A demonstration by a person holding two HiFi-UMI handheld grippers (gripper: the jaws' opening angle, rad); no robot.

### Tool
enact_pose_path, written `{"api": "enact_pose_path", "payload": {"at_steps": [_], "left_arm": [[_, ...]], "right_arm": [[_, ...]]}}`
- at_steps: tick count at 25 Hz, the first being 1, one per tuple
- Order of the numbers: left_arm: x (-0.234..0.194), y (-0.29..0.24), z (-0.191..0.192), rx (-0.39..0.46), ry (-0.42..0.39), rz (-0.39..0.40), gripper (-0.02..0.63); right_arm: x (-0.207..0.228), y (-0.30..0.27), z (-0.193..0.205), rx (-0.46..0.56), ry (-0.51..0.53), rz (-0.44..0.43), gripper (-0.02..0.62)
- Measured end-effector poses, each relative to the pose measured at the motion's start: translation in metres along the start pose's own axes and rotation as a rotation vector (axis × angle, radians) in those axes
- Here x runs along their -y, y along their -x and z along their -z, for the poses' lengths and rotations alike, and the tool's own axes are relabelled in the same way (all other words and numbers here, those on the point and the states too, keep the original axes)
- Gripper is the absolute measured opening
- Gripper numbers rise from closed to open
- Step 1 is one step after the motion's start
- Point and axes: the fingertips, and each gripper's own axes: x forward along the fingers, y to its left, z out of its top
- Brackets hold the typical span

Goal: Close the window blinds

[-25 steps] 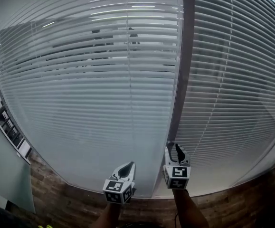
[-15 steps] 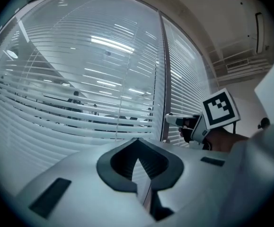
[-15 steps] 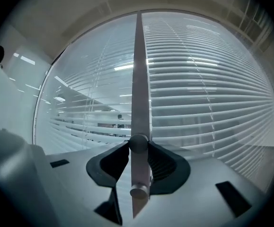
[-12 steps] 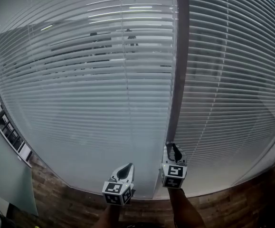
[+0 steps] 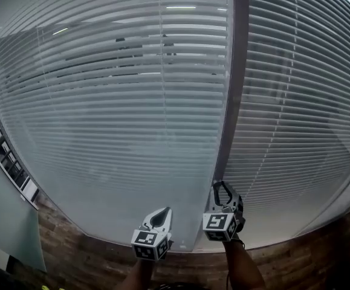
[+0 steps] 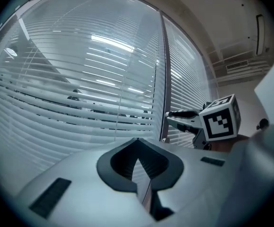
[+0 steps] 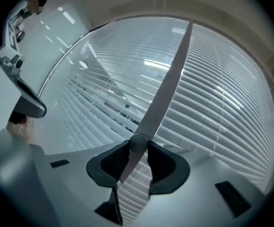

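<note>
The right gripper (image 5: 224,187), low and centre, has just been closing and pinches the wand (image 7: 167,86) by its tip. The left gripper (image 5: 161,213) is pressed together, empty. The blinds (image 5: 132,101) fill the frame, their slats likely light and easily bent. The wand looks stiff and smooth, best held near its end.

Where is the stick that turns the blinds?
Head view, low and right of middle: the stick stands between the right gripper's jaws, which have just been closing on it, before the grey post between two blinds.
</note>
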Motion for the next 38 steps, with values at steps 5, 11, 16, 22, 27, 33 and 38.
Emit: {"api": "enact_pose_path", "payload": {"at_steps": [5,11,16,22,27,33,38], "left_arm": [[0.004,0.000,0.006,-0.004,-0.006,0.005,0.000],[-0.001,0.000,0.010,-0.010,-0.019,0.005,0.000],[-0.002,0.003,0.012,-0.007,-0.020,0.007,0.000],[0.002,-0.001,0.008,0.003,-0.018,0.015,0.000],[0.001,-0.003,0.013,-0.012,-0.031,0.027,0.000],[0.003,-0.004,0.013,-0.020,-0.035,0.027,0.000],[-0.005,-0.003,0.014,-0.022,-0.034,0.006,0.000]], "right_arm": [[-0.006,0.002,0.007,-0.034,0.272,0.003,0.126],[-0.009,0.001,0.007,-0.062,0.688,-0.063,0.126],[-0.014,0.006,0.010,-0.074,1.049,-0.084,0.126],[-0.026,0.004,0.011,-0.059,1.207,-0.167,0.126],[-0.025,0.005,0.008,-0.045,1.212,-0.149,0.126],[-0.020,0.008,0.012,-0.120,1.088,-0.091,0.127],[-0.017,0.012,0.007,-0.086,0.683,-0.058,0.127]]}}
